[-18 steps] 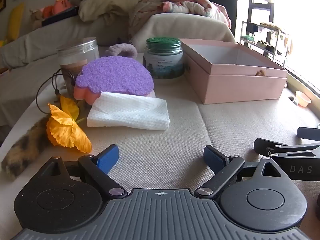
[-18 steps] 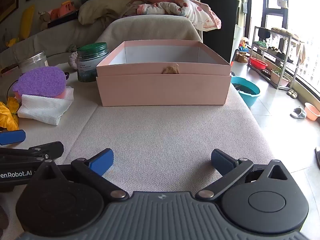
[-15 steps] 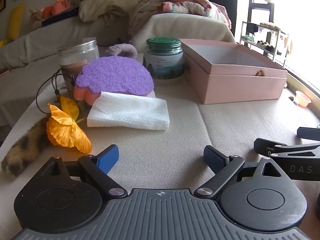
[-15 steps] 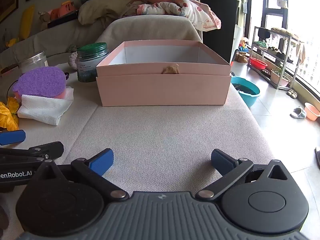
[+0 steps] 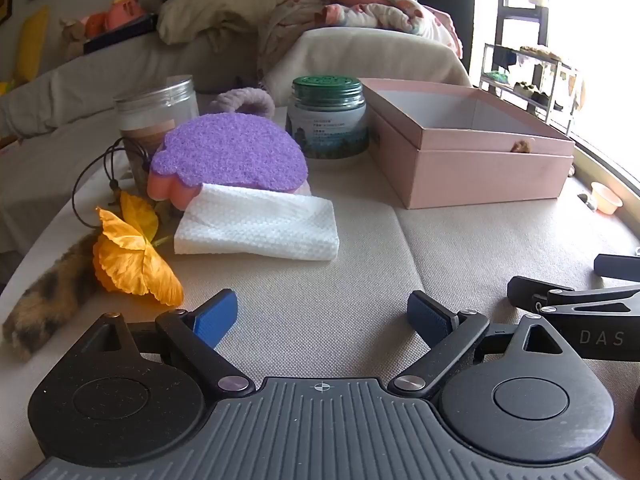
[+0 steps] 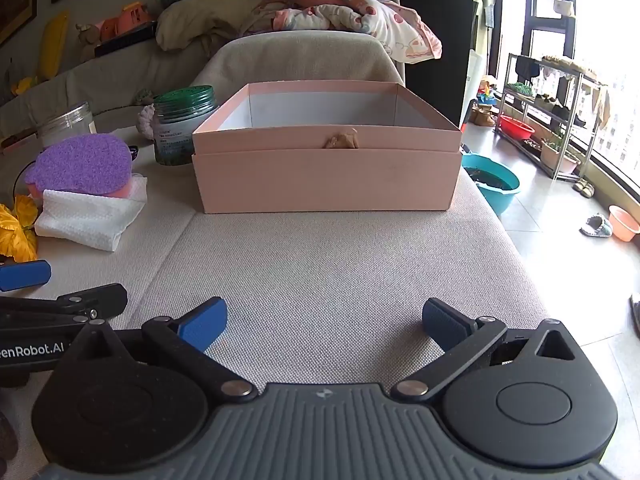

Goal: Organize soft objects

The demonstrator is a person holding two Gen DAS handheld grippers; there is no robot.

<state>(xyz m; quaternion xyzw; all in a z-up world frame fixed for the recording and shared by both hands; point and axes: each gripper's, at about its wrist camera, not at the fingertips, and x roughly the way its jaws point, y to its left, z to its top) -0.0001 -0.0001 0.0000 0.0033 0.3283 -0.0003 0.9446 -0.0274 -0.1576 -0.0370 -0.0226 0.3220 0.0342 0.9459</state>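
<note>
A purple and pink sponge (image 5: 230, 156) lies on the beige table, with a folded white cloth (image 5: 260, 228) leaning on its front. An orange fabric flower (image 5: 132, 252) and a furry brown tail (image 5: 48, 300) lie to the left. A lilac fluffy ring (image 5: 244, 100) sits behind the sponge. An open pink box (image 6: 328, 160) stands ahead of my right gripper (image 6: 324, 322), which is open and empty. My left gripper (image 5: 324, 316) is open and empty, short of the cloth. The sponge (image 6: 82, 164) and the cloth (image 6: 88, 220) also show in the right wrist view.
A green-lidded jar (image 5: 328, 116) stands beside the box (image 5: 468, 144), and a clear jar (image 5: 154, 120) stands behind the sponge. A black cord (image 5: 92, 172) loops near the flower. A sofa with pillows (image 6: 296, 52) lies beyond the table. The table's right edge drops to the floor (image 6: 560, 240).
</note>
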